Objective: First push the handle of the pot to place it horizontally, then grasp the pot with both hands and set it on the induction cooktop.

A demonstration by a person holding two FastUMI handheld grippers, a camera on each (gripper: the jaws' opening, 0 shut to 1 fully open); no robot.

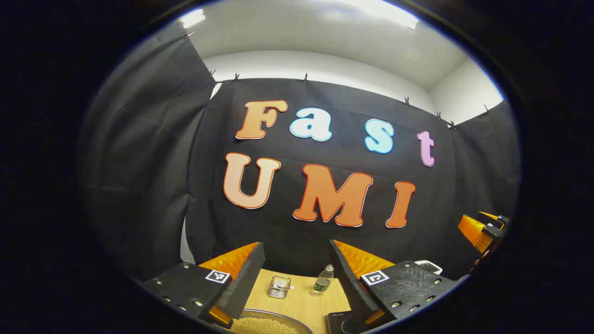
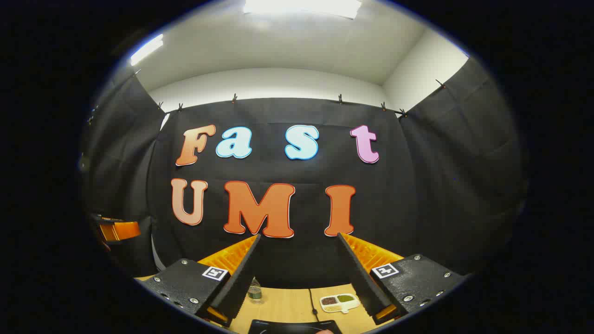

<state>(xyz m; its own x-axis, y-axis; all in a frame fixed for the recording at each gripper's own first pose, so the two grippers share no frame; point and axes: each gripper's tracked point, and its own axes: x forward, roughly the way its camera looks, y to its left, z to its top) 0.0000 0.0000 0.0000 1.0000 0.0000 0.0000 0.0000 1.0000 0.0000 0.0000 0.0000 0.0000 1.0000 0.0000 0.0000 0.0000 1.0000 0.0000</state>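
Observation:
My left gripper is open, held high and pointing at the back wall, nothing between its fingers. Below it, at the bottom edge of the left gripper view, curves the metal rim of the pot, filled with small beige grains; its handle is hidden. The dark induction cooktop lies just right of the pot. My right gripper is open too and empty, raised above the table. In the right gripper view the cooktop shows at the bottom with its cable running back. The other gripper appears at the far right of the left gripper view.
On the wooden table stand a small wire basket and a plastic bottle. A white divided dish with grains sits right of the cable, and the bottle stands at the left. A white object lies behind the left gripper's right finger.

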